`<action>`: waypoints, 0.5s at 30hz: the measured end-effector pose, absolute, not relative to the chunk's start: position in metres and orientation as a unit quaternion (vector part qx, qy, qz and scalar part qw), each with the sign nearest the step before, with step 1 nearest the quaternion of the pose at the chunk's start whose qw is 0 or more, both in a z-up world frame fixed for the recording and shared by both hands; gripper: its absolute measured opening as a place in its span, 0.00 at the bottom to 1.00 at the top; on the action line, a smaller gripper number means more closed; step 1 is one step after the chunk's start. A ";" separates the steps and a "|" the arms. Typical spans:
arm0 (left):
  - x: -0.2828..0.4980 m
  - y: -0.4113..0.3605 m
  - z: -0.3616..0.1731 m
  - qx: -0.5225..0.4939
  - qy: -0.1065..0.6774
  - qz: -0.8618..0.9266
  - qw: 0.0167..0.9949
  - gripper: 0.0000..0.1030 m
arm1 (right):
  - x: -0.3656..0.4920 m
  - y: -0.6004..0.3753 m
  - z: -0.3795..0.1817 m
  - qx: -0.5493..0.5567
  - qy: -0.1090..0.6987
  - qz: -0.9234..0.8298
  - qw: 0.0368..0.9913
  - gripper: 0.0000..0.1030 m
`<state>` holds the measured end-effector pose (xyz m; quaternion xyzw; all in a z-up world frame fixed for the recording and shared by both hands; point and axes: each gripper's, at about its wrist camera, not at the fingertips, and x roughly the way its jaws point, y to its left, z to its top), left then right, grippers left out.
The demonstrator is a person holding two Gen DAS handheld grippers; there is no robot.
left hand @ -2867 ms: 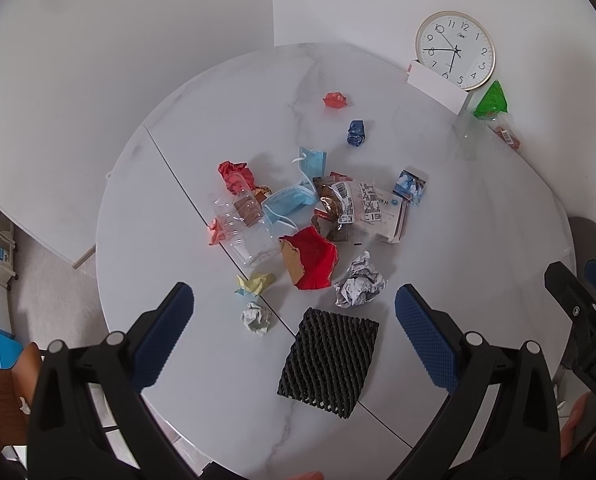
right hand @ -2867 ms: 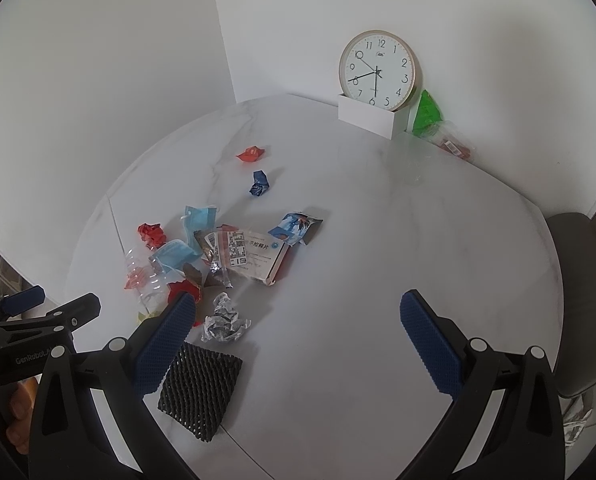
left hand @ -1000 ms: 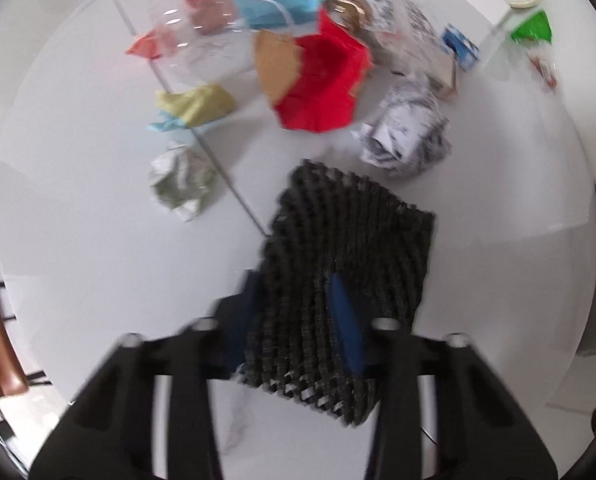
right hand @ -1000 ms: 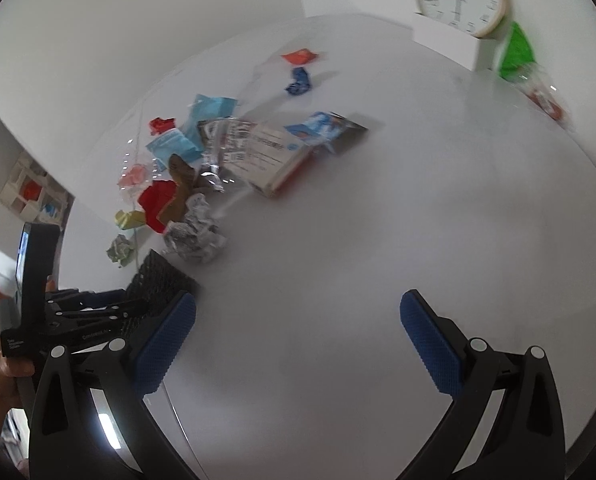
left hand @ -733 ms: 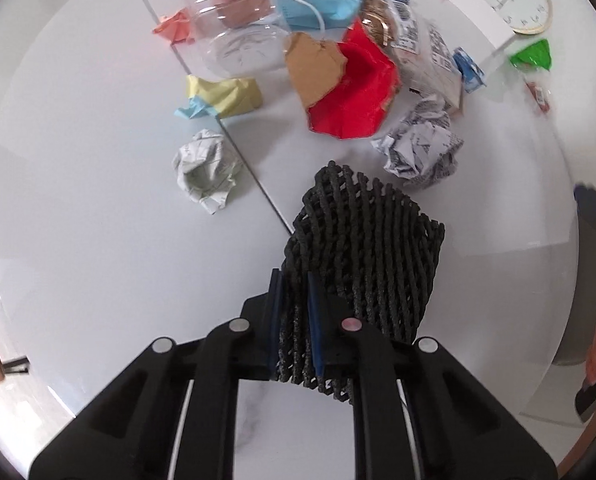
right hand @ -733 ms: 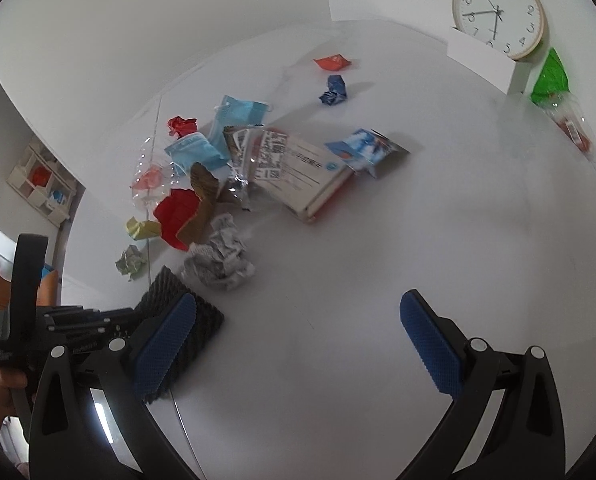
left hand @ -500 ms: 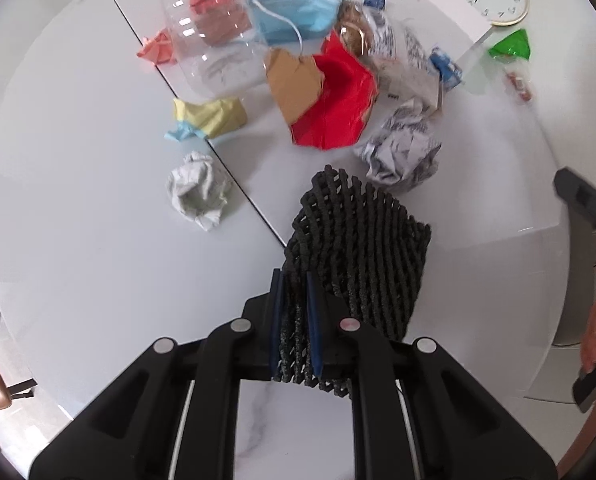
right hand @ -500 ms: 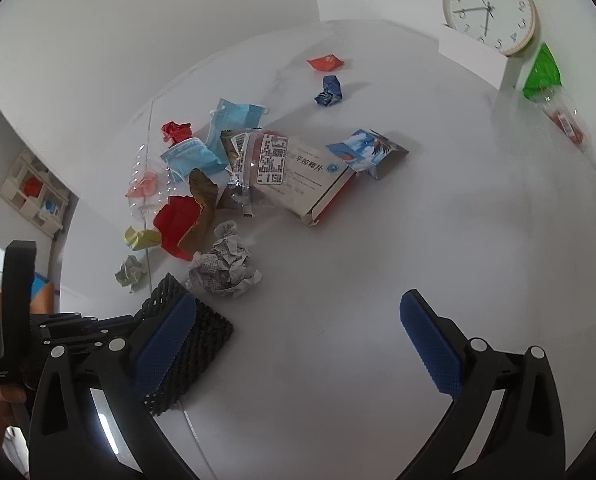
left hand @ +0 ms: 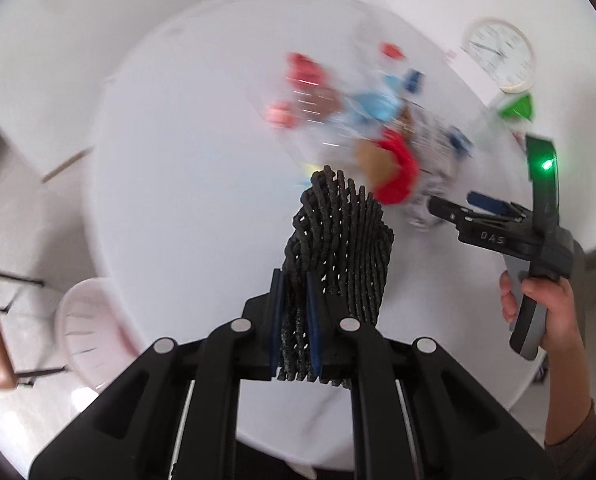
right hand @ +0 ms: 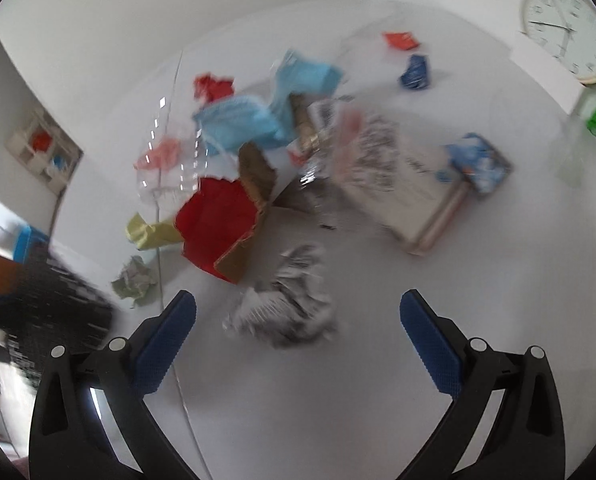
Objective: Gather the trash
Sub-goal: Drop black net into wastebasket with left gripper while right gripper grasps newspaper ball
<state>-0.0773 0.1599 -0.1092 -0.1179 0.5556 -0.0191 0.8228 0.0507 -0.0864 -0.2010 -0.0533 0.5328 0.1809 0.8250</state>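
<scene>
Here, left claw (left hand: 293, 320) pinching black foam net (left hand: 340, 236), right claw (right hand: 295, 328) spread above crumpled newspaper (right hand: 285, 308)

Home dining corner, round marble table (right hand: 378, 360), wall clock (right hand: 568, 30)

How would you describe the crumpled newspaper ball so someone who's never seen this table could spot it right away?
Start at the round white table and find the trash pile with the red paper. Between that pile and the open right tool, nearest the tool, lies the crumpled newspaper ball. It is the only grey, black-printed wad; the smaller pale ball to its left is plain.
</scene>
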 end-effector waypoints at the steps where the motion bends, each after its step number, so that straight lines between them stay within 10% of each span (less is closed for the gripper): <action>1: -0.089 0.179 -0.106 -0.120 0.554 0.000 0.824 0.11 | 0.051 -0.084 -0.206 -0.059 0.541 0.177 0.820 0.74; 5: -0.121 0.237 -0.110 -0.128 0.559 0.062 0.817 0.11 | 0.045 -0.090 -0.208 -0.035 0.558 0.166 0.812 0.48; 15: -0.166 0.352 -0.195 -0.156 0.601 0.156 0.768 0.12 | -0.019 -0.074 -0.115 -0.053 0.528 0.175 0.830 0.48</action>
